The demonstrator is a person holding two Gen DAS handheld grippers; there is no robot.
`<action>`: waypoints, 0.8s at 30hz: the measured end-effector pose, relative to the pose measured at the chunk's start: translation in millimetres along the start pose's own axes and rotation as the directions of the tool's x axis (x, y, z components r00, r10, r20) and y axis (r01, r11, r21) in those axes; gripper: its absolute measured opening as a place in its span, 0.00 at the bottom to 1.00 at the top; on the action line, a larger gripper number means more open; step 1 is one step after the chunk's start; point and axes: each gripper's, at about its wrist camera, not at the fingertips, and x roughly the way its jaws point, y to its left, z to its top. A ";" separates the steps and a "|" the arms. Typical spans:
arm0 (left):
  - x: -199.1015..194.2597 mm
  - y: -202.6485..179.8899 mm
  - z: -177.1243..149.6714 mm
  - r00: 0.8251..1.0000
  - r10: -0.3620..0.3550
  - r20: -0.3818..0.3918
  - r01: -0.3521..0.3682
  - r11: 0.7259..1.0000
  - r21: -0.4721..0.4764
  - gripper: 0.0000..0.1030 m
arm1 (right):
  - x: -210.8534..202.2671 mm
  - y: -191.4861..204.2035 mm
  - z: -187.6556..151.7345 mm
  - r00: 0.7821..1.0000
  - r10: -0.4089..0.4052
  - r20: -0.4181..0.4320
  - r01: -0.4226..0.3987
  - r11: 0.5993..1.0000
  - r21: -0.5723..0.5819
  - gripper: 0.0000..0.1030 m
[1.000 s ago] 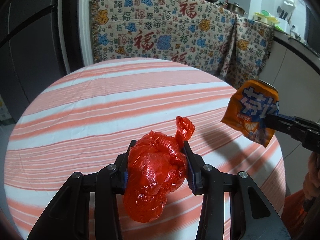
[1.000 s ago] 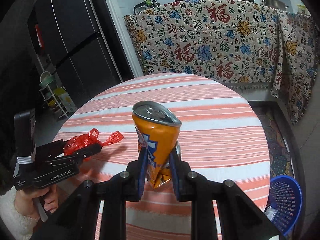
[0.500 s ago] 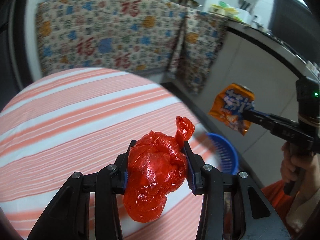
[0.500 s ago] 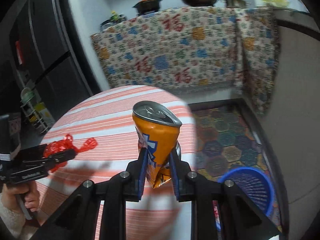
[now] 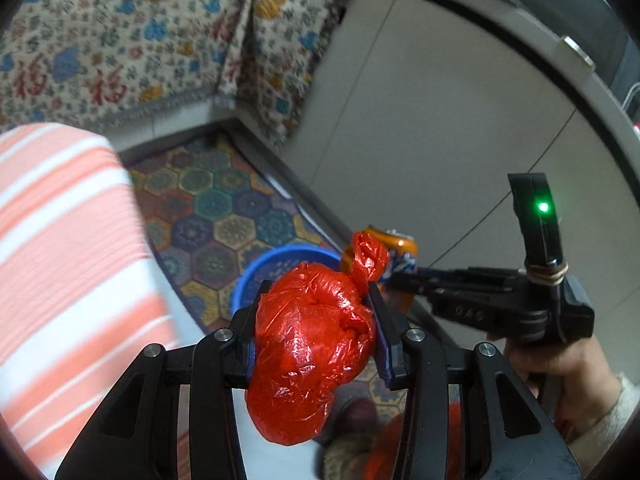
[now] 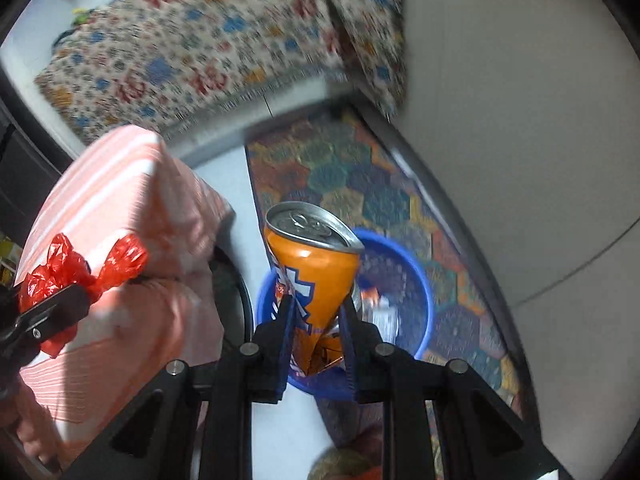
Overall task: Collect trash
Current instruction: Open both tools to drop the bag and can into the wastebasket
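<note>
We are carrying two pieces of trash off past the edge of the counter and lining them up over the blue basket on the floor. In our right gripper we are holding the crushed orange can, its fingers clamped tight on the flattened lower part, the lid end tilting up and forward; from the right wrist view it is hanging over the basket's near rim, with some wrappers already lying inside. In our left gripper we are squeezing the red plastic bag, fingers pressed into both sides of the bundle, its knotted tail sticking up; from the left wrist view the basket is sitting just beyond the bag, partly hidden by it. To do this drop well, we are thinking the can wants to go a little farther over the middle of the basket before the fingers part, since a can released at the rim could clip it and bounce onto the patterned floor mat. The bag is light and crinkly, so we are judging it may cling to one finger; opening wide and low over the basket should be helping it fall clean. Keeping the two grippers apart matters too, as they are crowding the same opening.
</note>
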 end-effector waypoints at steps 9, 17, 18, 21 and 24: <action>75.4 4.6 0.6 0.994 0.015 -0.108 -0.019 0.999 -0.037 0.44 | 62.8 -56.2 -11.9 0.990 0.048 -0.129 -0.027 0.987 0.160 0.22; 115.0 -0.5 -5.2 0.990 -0.005 -0.144 -0.001 0.999 -0.036 0.61 | 94.9 -88.3 -12.3 0.982 0.108 -0.155 -0.062 0.958 0.279 0.44; 116.8 -1.5 -4.5 0.990 -0.008 -0.141 0.003 0.999 -0.039 0.66 | 98.1 -91.5 -12.8 0.980 0.123 -0.157 -0.072 0.952 0.297 0.45; 118.4 -5.0 -1.1 0.992 -0.028 -0.127 0.022 0.999 -0.046 0.75 | 95.0 -96.2 -13.8 0.983 0.103 -0.152 -0.053 0.952 0.302 0.45; 111.2 -9.7 2.1 0.994 -0.016 -0.107 0.012 0.999 -0.045 0.83 | 83.3 -99.6 -13.3 0.990 0.062 -0.129 -0.020 0.952 0.306 0.56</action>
